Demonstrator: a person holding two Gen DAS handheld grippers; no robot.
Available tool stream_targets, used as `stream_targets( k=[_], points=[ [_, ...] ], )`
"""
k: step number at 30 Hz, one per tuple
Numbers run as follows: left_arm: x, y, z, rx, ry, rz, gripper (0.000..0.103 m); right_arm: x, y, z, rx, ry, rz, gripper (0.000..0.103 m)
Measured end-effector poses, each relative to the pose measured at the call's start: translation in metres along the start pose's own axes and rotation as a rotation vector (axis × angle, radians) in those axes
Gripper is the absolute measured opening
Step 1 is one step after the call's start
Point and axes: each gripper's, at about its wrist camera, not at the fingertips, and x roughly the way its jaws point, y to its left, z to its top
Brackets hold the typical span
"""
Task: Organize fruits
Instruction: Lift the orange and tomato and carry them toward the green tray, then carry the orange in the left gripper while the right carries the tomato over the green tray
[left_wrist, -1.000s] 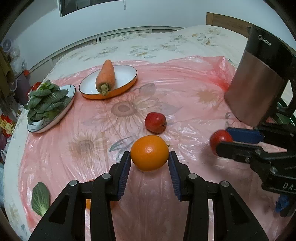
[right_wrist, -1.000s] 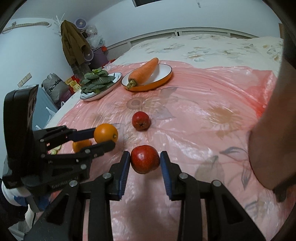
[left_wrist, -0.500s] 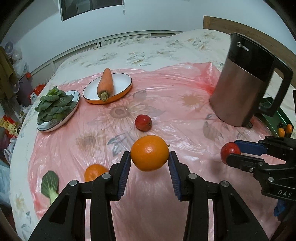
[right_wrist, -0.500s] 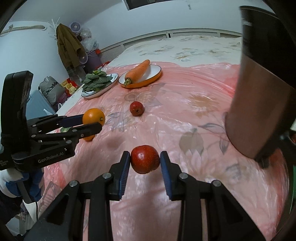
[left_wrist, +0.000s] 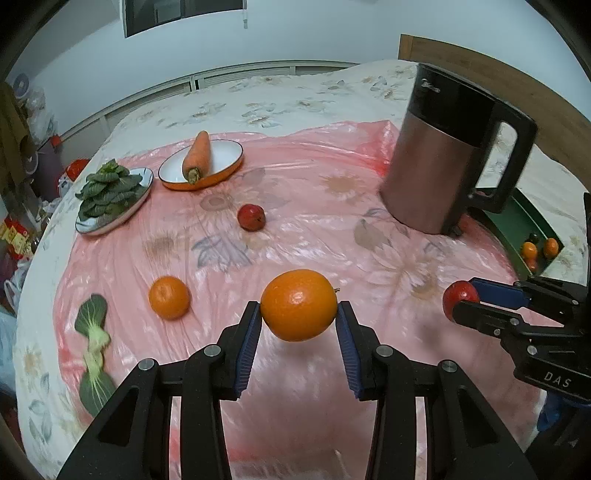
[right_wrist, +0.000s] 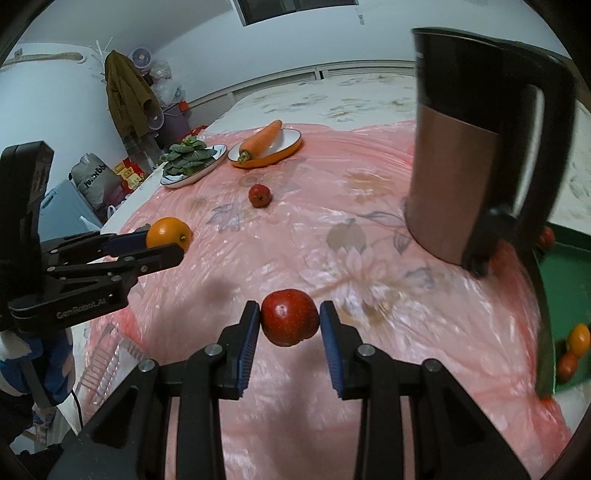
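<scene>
Change: both grippers have pulled back and risen since a second ago; the kettle (left_wrist: 443, 147) and a green tray (left_wrist: 517, 225) at the right edge now show fully, as does a second orange (left_wrist: 169, 297) on the pink sheet (left_wrist: 314, 206).
Kettle: tall, steel and black, upright on the sheet just beside the tray; its small logo is unreadable here.
Tray: already holds a few small orange and red fruits; likely the destination.
Left gripper (left_wrist: 299, 325): pinching the large orange (left_wrist: 298, 305) at its widest girth, clear of the sheet. Firm, rounded, waxy rind; I judge it could roll out unless held across the middle.
Right gripper (right_wrist: 289, 325): clamped on a red apple (right_wrist: 290, 317), also lifted. Hard, smooth, light; bruises if squeezed.
Loose fruit: another small red apple (left_wrist: 251, 217) lies mid-sheet.
Writing: "DAS" on the right gripper's body, "GenRobot.AI" on the left's.
</scene>
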Motion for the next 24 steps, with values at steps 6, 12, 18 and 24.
stream_targets(
  k=[6,12,18,24],
  points=[
    [-0.014,-0.019,-0.018,-0.01,0.013,0.009,0.036,-0.022,-0.009,-0.016,0.024,-0.01,-0.018,0.046],
    [-0.025,-0.041,-0.033,-0.011,0.024,0.037,0.036,-0.046,-0.021,-0.035,0.048,-0.018,-0.044,0.046],
    [-0.034,-0.073,-0.044,0.029,0.023,0.046,0.036,-0.064,-0.038,-0.051,0.074,-0.027,-0.064,0.046],
    [-0.037,-0.101,-0.048,0.065,0.026,0.045,0.036,-0.081,-0.058,-0.061,0.1,-0.038,-0.082,0.046]
  ],
)
